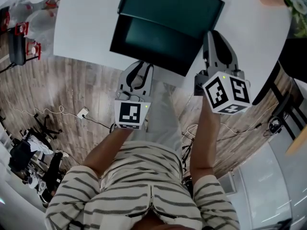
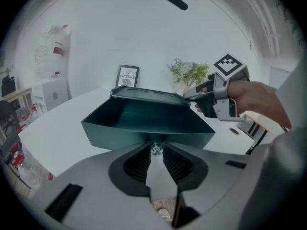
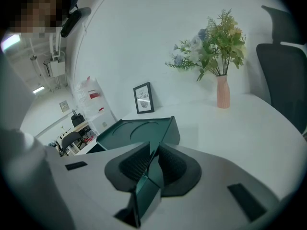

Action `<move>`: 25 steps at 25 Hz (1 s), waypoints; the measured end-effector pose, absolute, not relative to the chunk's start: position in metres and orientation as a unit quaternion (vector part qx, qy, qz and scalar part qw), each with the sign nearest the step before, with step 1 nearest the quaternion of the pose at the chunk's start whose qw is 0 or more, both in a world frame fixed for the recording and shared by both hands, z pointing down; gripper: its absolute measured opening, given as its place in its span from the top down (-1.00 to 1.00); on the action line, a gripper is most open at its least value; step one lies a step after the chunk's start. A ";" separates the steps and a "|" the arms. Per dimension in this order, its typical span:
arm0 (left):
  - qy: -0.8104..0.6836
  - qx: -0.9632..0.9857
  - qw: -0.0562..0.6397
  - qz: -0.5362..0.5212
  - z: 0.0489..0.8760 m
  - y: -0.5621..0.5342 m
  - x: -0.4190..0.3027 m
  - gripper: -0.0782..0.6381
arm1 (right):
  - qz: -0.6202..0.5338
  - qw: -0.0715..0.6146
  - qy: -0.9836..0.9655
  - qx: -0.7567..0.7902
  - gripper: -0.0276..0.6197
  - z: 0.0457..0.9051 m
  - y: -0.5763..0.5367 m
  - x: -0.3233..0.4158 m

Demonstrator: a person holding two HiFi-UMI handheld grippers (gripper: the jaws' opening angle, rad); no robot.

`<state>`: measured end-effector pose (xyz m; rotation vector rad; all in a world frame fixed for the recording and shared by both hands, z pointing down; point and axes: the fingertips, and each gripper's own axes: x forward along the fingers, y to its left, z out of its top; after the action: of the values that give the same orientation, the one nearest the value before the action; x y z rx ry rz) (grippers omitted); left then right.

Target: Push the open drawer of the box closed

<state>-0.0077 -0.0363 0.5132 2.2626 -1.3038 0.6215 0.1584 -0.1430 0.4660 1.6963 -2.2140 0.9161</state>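
Note:
A dark teal box (image 1: 177, 6) stands on the white table (image 1: 86, 23), its drawer (image 1: 158, 42) pulled out toward me. The empty drawer (image 2: 144, 123) fills the left gripper view. My left gripper (image 1: 142, 65) is at the middle of the drawer's front, its jaws shut on the small silvery knob (image 2: 155, 150). My right gripper (image 1: 209, 36) is at the box's front right corner. In the right gripper view the box (image 3: 134, 131) shows its embossed top, and a teal edge runs between the shut jaws of the right gripper (image 3: 154, 153).
The drawer's front reaches the table's near edge. A pink vase of flowers (image 3: 223, 92) and a small picture frame (image 3: 144, 98) stand farther back on the table. A black chair (image 3: 283, 80) is at the right. Cables lie on the wooden floor (image 1: 72, 114).

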 end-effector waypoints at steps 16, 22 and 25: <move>-0.469 0.828 0.214 0.221 0.513 -0.043 -0.001 0.57 | 0.305 0.111 -0.757 0.567 0.70 0.469 -0.143 0.158; -0.473 0.829 0.208 0.213 0.512 -0.047 0.001 0.57 | 0.304 0.106 -0.757 0.569 0.70 0.468 -0.143 0.158; -0.473 0.831 0.202 0.213 0.511 -0.048 0.003 0.57 | 0.306 0.101 -0.756 0.569 0.70 0.468 -0.143 0.159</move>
<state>0.0027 -0.0477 0.5113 2.3188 -1.3204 0.5947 0.1585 -0.1427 0.4684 1.6818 -2.2344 0.9054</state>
